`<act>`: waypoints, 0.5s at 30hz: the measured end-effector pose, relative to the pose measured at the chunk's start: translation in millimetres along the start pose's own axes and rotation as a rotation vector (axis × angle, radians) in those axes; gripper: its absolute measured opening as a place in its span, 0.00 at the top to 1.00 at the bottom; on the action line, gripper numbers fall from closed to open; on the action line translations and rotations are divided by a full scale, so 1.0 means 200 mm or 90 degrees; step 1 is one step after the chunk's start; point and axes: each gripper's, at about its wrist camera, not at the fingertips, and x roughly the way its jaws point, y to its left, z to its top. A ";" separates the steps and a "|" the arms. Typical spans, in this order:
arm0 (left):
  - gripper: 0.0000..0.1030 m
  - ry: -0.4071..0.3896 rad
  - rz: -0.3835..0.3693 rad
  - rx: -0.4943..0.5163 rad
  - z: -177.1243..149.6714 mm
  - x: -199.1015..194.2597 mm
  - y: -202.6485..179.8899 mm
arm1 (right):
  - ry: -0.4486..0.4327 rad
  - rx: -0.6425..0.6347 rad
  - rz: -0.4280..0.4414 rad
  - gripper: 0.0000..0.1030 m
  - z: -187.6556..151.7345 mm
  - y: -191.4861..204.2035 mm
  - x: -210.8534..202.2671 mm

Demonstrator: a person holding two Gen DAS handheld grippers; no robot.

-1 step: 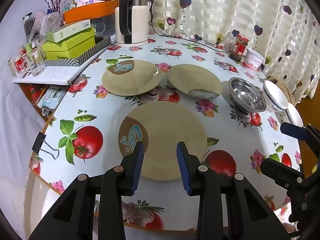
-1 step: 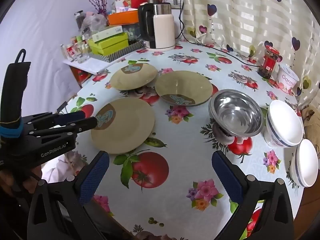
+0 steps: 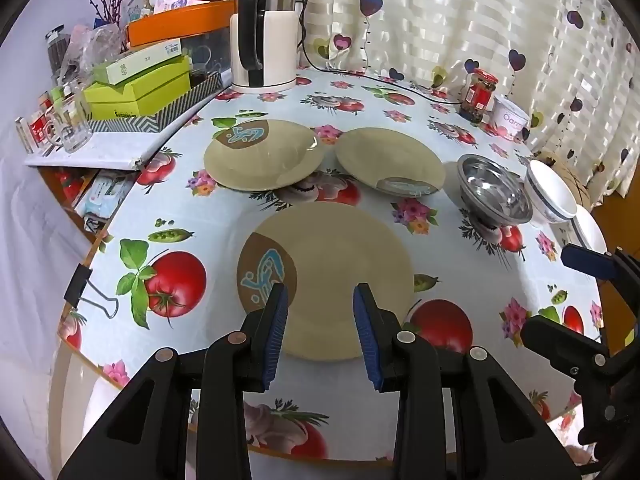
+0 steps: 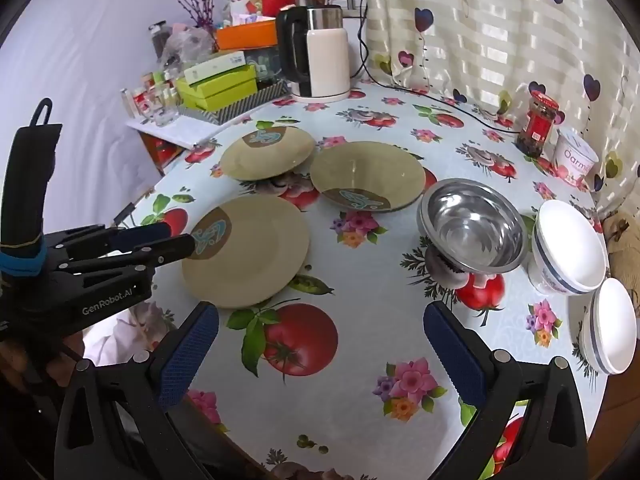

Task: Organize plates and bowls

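Observation:
Three beige plates lie on the table: a near one [image 3: 332, 276] [image 4: 248, 248], a far left one [image 3: 262, 154] [image 4: 267, 152] and a far right one [image 3: 390, 160] [image 4: 368, 174]. A steel bowl [image 3: 494, 190] [image 4: 472, 226] and two white bowls [image 4: 568, 252] [image 4: 612, 330] stand to the right. My left gripper [image 3: 320, 320] is open and empty, its jaws over the near plate's front edge; it also shows in the right wrist view [image 4: 160, 240]. My right gripper [image 4: 320, 344] is wide open and empty above the tablecloth; it also shows in the left wrist view [image 3: 576, 292].
A white kettle [image 3: 266, 40] with its cable, a red-lidded jar [image 4: 538, 124] and a white tub [image 4: 576, 158] stand at the back. Green boxes [image 3: 140, 84] and glasses sit on a side shelf at left. A binder clip [image 3: 78, 286] grips the table's left edge.

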 end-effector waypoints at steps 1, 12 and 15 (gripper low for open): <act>0.66 0.000 0.001 0.000 0.00 0.00 0.00 | 0.005 0.004 0.007 0.00 0.00 0.00 0.00; 0.66 -0.003 0.005 -0.004 -0.04 0.01 -0.01 | 0.003 0.006 0.011 0.00 0.00 -0.02 -0.01; 0.66 0.006 0.004 -0.002 -0.01 0.00 0.00 | 0.004 0.006 0.012 0.00 0.01 -0.03 -0.01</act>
